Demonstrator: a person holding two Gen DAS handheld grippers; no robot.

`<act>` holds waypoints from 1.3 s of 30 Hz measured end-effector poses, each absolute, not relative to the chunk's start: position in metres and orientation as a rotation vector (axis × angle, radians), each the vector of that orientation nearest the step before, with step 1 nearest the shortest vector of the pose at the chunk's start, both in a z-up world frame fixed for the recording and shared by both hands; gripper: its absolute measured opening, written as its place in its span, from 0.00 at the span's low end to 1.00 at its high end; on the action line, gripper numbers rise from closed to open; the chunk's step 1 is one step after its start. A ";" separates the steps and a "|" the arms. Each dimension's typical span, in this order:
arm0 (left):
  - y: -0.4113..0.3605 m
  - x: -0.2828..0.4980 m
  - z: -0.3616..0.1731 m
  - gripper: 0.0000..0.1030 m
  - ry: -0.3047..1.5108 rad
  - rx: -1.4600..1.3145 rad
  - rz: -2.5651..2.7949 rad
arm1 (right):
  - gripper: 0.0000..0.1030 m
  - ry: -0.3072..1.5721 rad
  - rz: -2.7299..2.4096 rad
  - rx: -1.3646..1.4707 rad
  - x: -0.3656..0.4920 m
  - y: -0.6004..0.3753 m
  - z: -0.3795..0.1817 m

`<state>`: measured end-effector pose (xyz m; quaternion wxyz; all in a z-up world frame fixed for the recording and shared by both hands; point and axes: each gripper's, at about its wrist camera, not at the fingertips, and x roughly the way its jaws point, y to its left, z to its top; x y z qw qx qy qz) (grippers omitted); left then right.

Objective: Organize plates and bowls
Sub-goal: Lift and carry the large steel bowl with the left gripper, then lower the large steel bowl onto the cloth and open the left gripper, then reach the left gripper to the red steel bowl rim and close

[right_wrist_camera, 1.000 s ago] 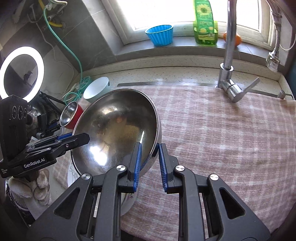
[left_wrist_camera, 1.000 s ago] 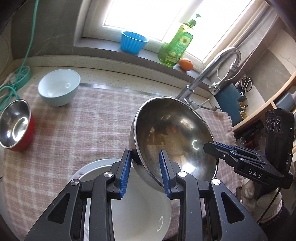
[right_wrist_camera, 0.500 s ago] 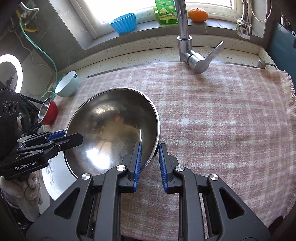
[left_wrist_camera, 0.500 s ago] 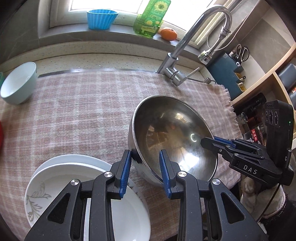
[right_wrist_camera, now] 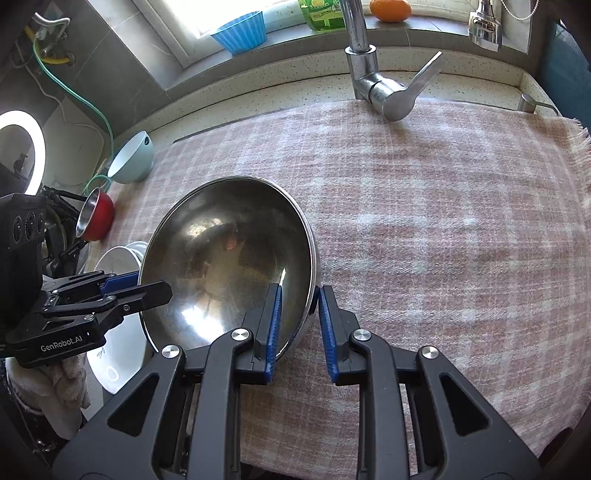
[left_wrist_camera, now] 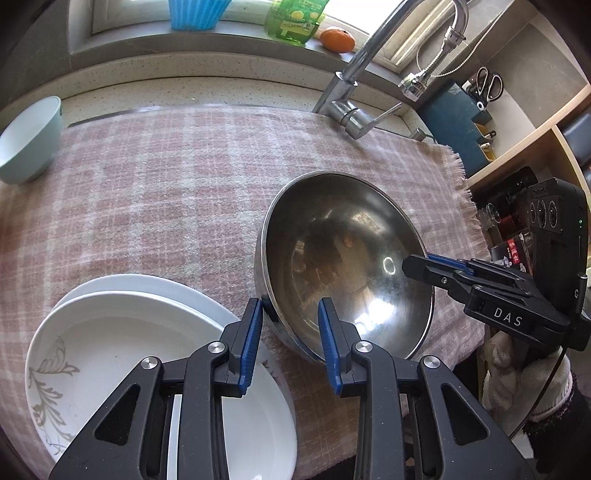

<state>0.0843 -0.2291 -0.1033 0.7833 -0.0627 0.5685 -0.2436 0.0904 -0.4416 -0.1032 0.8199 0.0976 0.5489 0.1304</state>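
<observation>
A large steel bowl rests on the pink checked cloth; it also shows in the right wrist view. My left gripper straddles its left rim, and its jaws have parted, so it looks open. My right gripper straddles the opposite rim, jaws also parted. In the left wrist view the right gripper reaches over the rim. A stack of white plates lies left of the bowl.
A pale blue bowl and a red-and-steel bowl stand at the far left. A tap stands at the back. A blue cup, a green bottle and an orange sit on the sill.
The steel bowl came down and to the right, off the white plates and onto the cloth. Both grippers' jaws have widened around its rim.
</observation>
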 end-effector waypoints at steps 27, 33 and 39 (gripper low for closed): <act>-0.157 0.071 -0.065 0.70 1.100 -0.227 -0.400 | 1.00 1.010 0.393 0.210 0.093 -0.391 -0.048; -0.110 0.060 -0.056 0.70 1.039 -0.259 -0.312 | 1.00 0.971 0.447 0.153 0.093 -0.347 -0.034; -0.051 0.050 -0.054 0.70 1.003 -0.335 -0.215 | 1.00 0.956 0.526 0.139 0.098 -0.297 -0.025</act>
